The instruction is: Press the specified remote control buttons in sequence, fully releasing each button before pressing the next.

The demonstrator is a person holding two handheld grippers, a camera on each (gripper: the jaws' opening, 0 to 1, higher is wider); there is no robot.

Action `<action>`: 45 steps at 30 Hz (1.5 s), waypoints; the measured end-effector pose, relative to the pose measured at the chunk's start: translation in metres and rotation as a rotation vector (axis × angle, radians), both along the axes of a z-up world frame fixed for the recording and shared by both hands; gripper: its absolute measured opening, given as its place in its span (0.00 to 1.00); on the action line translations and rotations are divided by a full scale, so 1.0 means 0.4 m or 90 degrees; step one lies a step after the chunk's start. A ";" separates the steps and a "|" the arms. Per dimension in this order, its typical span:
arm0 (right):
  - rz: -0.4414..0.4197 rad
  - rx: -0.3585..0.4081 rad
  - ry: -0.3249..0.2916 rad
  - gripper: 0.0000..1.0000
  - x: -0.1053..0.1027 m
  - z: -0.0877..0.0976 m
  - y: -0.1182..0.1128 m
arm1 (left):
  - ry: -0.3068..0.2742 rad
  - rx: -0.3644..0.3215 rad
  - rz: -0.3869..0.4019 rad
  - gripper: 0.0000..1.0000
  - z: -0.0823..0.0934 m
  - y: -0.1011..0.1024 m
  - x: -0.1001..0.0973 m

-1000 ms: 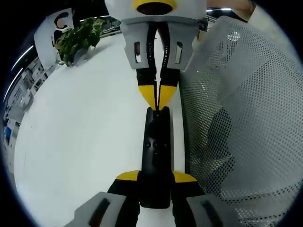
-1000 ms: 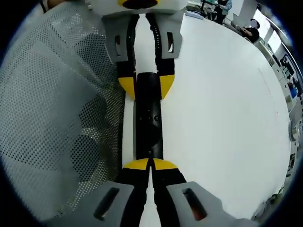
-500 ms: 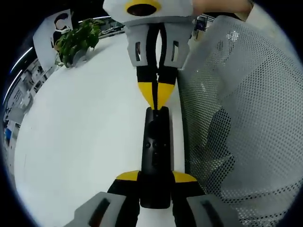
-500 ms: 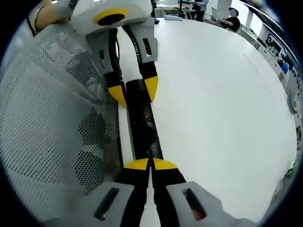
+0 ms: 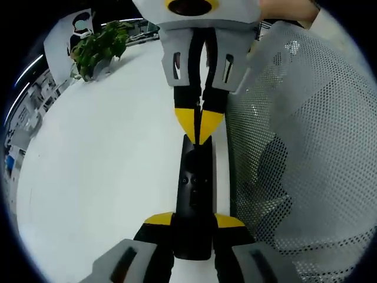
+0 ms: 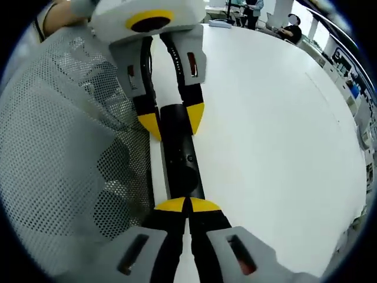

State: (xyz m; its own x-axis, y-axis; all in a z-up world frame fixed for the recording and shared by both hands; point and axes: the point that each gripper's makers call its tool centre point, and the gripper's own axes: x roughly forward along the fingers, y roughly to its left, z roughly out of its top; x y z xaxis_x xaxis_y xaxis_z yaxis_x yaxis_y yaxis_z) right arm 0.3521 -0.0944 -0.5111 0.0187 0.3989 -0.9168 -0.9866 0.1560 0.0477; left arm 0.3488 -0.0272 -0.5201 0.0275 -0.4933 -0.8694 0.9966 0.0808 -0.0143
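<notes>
The remote control (image 5: 194, 194) lies above the white tabletop (image 5: 100, 177), its long axis running claw to claw: the left claw (image 5: 193, 219) clamps one end; the right claw (image 6: 187, 205), tips together, meets the other.

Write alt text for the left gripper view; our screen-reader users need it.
A black remote control is clamped between the left tool's yellow-tipped jaws, while the right tool, coming in from the top, rests its closed yellow tips on the remote's far end. They are above a white table, with a person's mesh sleeve on the right and a potted plant far back.
</notes>
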 end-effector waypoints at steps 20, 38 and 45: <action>0.002 -0.049 -0.023 0.00 -0.006 -0.002 0.003 | -0.002 -0.005 0.002 0.24 0.000 0.000 0.000; -0.022 -0.021 0.012 0.00 0.000 0.000 -0.002 | 0.000 -0.013 0.008 0.24 0.002 -0.001 0.000; -0.005 -0.025 0.011 0.00 -0.002 0.003 0.001 | 0.000 -0.013 0.010 0.24 0.001 -0.001 0.001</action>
